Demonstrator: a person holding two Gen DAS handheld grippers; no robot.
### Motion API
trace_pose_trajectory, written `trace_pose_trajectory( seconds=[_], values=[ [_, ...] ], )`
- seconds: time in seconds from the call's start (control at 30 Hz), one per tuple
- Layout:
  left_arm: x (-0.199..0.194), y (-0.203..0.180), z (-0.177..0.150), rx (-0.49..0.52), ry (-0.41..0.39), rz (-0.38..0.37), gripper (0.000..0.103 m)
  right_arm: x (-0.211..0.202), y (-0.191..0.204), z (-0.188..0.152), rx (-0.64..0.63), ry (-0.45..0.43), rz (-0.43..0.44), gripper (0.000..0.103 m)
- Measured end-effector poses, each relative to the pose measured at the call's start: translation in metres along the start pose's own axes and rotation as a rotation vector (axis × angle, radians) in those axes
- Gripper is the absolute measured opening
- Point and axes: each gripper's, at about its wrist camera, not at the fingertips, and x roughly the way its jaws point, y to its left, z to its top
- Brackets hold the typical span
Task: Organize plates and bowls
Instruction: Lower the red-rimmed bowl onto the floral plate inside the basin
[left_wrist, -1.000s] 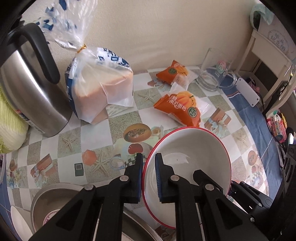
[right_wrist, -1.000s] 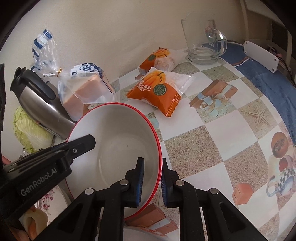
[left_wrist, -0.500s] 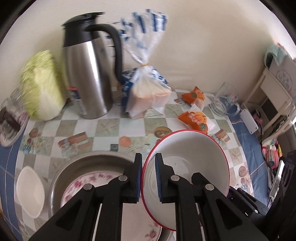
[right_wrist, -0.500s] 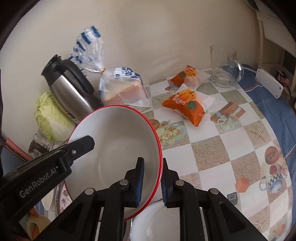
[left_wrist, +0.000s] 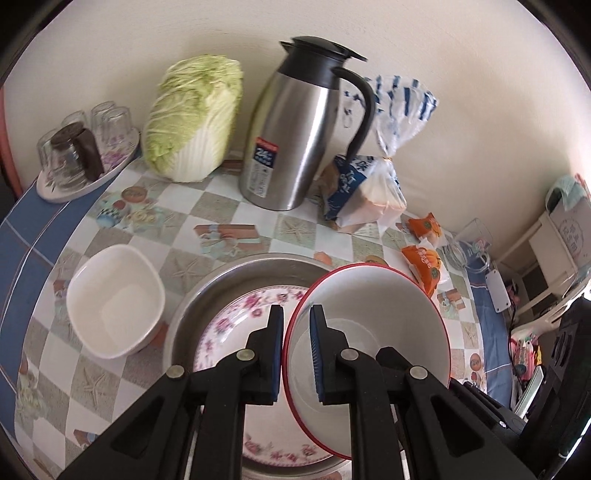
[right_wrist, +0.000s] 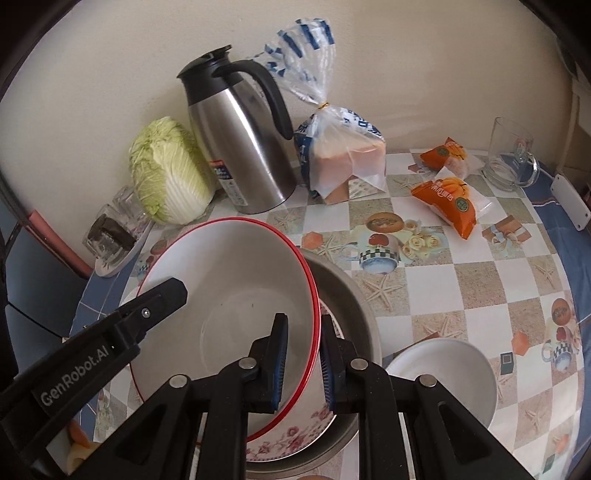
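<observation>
Left of the left gripper (left_wrist: 296, 349) sat a square white dish (left_wrist: 114, 306). That gripper's jaws pinched the left rim of the red-rimmed bowl (left_wrist: 373, 332), held tilted above a floral plate (left_wrist: 236, 325) inside a steel basin (left_wrist: 221, 284). The right gripper (right_wrist: 303, 356) clamped the bowl's opposite rim, and a white plate (right_wrist: 454, 365) lay just to its right.

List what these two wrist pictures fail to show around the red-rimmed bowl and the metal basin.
- Floral plate in the steel basin: left wrist view, its right side hidden behind the red-rimmed white bowl and the left tongs.
- Bowl's underside: unseen in both views, so contact with the plate cannot be told.
- Round white dish: right wrist view, near edge covered by the right tongs.
- Steel jug's label: left wrist view, print too small.
</observation>
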Motion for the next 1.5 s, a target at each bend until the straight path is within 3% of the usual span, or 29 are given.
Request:
trace_pose_trajectory(
  seconds=[0.4,0.7,1.5],
  values=[
    [-0.009,0.038,-0.018,-0.075,0.007,-0.021,0.013,0.005,0.038,-0.023,-0.048,0.048,0.011,0.018],
    [0.013,0.048,-0.019,-0.128,0.049,-0.09,0.013,0.022,0.03,-0.028,-0.017,0.079,0.01,0.018],
    [0.055,0.055,-0.013,-0.17,0.119,-0.13,0.013,0.064,0.013,-0.024,0.025,0.117,-0.038,0.018]
  ],
)
